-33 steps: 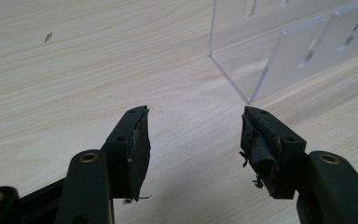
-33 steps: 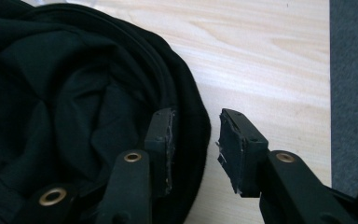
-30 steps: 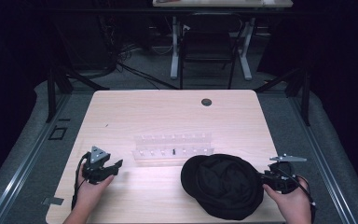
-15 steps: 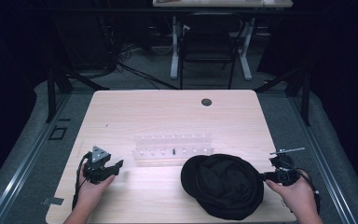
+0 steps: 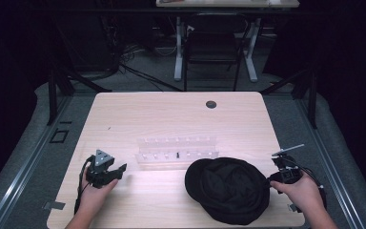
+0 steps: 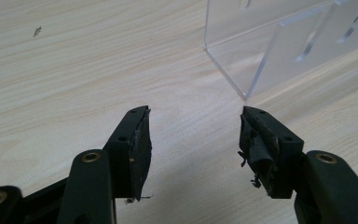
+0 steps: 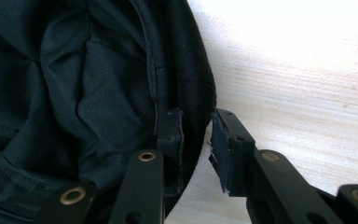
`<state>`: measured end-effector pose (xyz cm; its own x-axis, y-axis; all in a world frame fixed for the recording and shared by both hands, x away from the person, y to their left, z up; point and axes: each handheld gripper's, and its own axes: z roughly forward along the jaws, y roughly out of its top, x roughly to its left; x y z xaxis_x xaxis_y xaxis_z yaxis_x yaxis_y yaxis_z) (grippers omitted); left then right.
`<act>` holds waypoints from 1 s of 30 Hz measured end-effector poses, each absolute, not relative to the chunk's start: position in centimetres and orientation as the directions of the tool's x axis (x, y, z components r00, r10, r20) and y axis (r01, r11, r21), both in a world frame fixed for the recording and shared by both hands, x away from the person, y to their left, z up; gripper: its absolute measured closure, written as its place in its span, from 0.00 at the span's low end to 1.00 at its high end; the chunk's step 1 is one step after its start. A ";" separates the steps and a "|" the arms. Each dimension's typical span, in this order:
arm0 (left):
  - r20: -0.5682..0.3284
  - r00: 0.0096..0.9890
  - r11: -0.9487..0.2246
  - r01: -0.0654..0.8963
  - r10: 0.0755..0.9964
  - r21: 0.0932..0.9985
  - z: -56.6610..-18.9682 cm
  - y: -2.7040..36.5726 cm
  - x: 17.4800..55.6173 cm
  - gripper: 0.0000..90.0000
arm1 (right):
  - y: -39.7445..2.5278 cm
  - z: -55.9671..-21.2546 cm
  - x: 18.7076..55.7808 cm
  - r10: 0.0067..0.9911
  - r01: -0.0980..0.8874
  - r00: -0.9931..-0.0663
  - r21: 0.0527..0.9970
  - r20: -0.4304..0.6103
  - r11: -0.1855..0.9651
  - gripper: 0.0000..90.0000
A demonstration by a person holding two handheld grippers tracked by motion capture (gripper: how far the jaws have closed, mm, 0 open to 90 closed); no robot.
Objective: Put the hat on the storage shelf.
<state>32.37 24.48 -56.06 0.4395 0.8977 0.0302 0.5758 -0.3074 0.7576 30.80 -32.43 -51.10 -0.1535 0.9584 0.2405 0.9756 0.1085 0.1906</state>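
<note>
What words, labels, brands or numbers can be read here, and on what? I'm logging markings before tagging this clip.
None can be read.
Black hat: plain fabric, no label or logo visible.
Clear acrylic rack: slots, no print.
Left gripper and right gripper: no lettering on the jaws.
Wooden table: small dark marks, not text.

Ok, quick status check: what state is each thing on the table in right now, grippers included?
Black hat: lying inside up on the table, rim between the right gripper's jaws.
Right gripper: jaws slightly apart around the hat's rim, not yet clamped.
Left gripper: open, holding nothing.
Clear acrylic rack: upright, untouched.
</note>
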 end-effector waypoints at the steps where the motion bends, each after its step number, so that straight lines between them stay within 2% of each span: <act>1: 0.030 0.440 -0.308 0.576 0.898 0.757 -56.1 24.5 32.4 0.48 | -32.5 -51.1 30.9 0.957 0.978 -0.148 0.180 0.250 0.104 0.83; 8: 0.031 0.440 -0.308 0.576 0.898 0.757 -56.1 24.4 32.4 0.48 | -32.8 -51.5 31.5 0.949 0.986 -0.111 0.152 0.296 0.068 0.84; 19: 0.030 0.438 -0.308 0.581 0.899 0.754 -56.2 24.4 32.4 0.48 | -33.0 -52.0 32.2 0.941 0.992 -0.118 0.075 0.317 0.099 0.85; 30: 0.031 0.437 -0.308 0.580 0.899 0.754 -56.2 24.4 32.4 0.48 | -33.2 -52.3 32.5 0.929 0.994 -0.110 0.048 0.353 0.099 0.94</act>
<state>32.42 24.38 -56.16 0.4371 0.8989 0.0314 0.5799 -0.3083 0.7541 32.53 -33.17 -52.33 -0.1100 0.9292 0.3528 0.9939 0.0992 0.0484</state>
